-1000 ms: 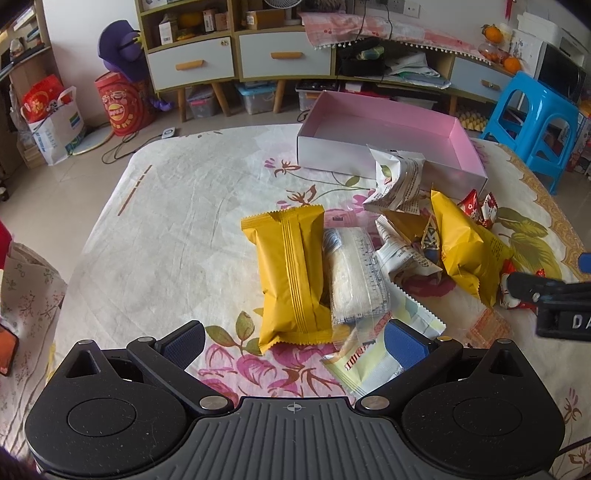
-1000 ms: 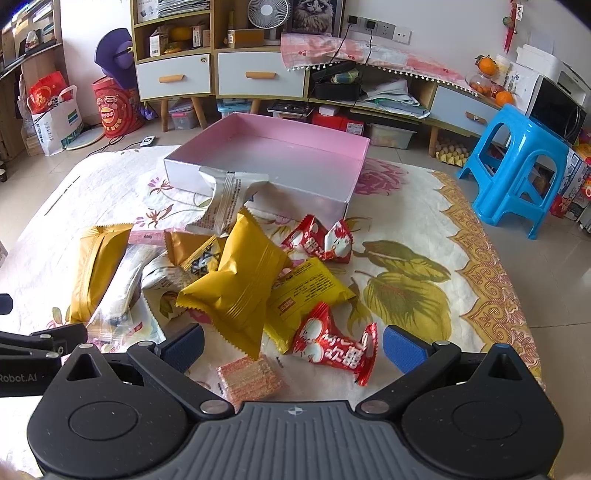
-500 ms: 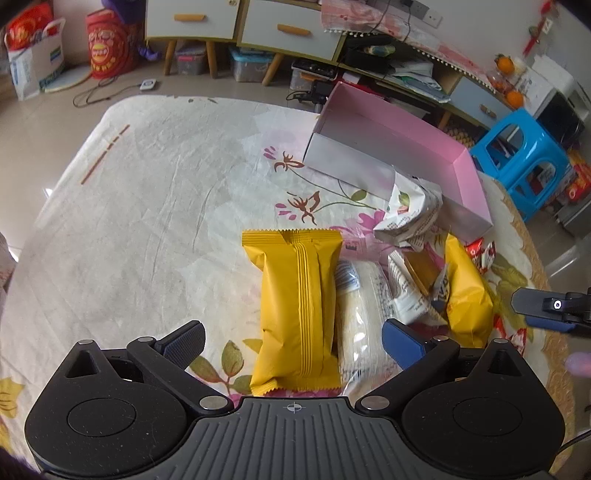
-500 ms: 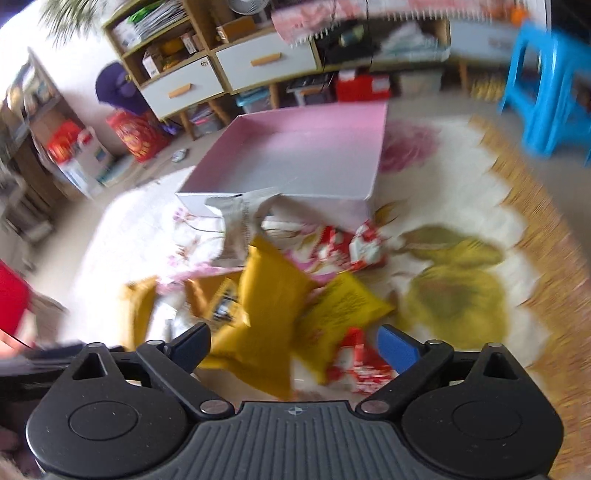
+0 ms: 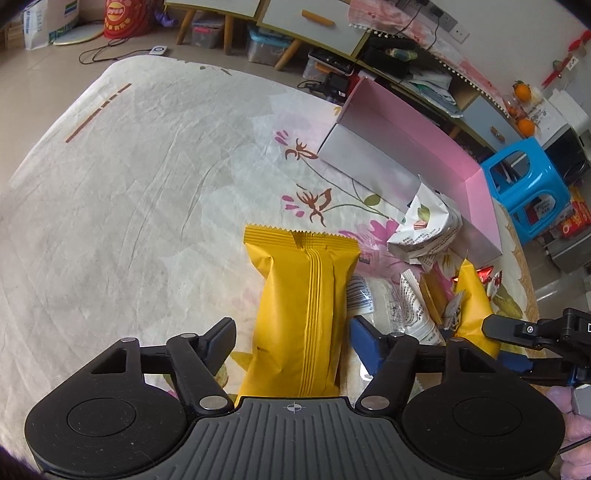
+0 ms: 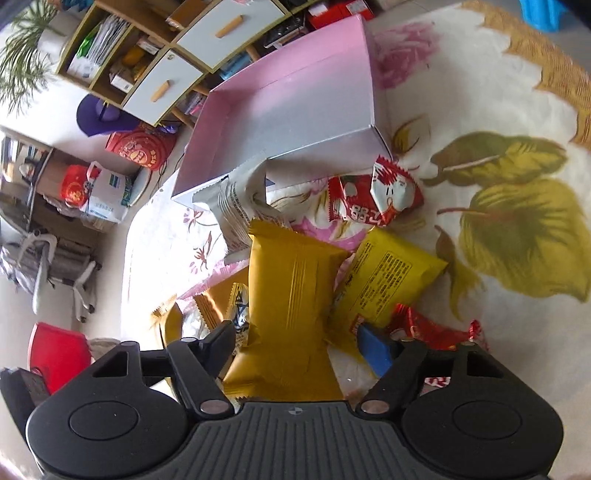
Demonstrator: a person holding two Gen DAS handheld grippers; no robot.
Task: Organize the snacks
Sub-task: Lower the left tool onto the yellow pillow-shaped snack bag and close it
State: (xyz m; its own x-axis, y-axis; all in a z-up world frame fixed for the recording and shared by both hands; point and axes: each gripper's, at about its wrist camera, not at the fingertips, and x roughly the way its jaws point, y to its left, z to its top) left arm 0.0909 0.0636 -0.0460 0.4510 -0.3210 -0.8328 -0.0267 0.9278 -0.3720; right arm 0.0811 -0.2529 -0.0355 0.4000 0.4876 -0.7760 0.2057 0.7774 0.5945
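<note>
A long yellow packet (image 5: 306, 314) lies lengthwise on the flowered tablecloth (image 5: 147, 221). My left gripper (image 5: 293, 338) straddles its near end, jaws closing, and a gap still shows at the left finger. A puffy gold packet (image 6: 291, 291) lies on the snack pile between the closing fingers of my right gripper (image 6: 299, 341), clear of both pads. Around it are a yellow printed packet (image 6: 388, 280), red packets (image 6: 373, 199) and a white packet (image 6: 240, 206). The empty pink box (image 5: 406, 147) (image 6: 295, 110) stands beyond the pile. The right gripper's finger (image 5: 517, 328) shows at the left wrist view's right edge.
A blue plastic stool (image 5: 524, 184) stands past the table's far right corner. Low cabinets with drawers (image 5: 303, 22) line the wall. A red stool (image 6: 55, 347) sits off the table's left side. Bare cloth stretches left of the yellow packet.
Both grippers came down and forward over their packets, and both pairs of jaws narrowed from wide open. The right wrist view has rolled, so the table now looks tilted.
</note>
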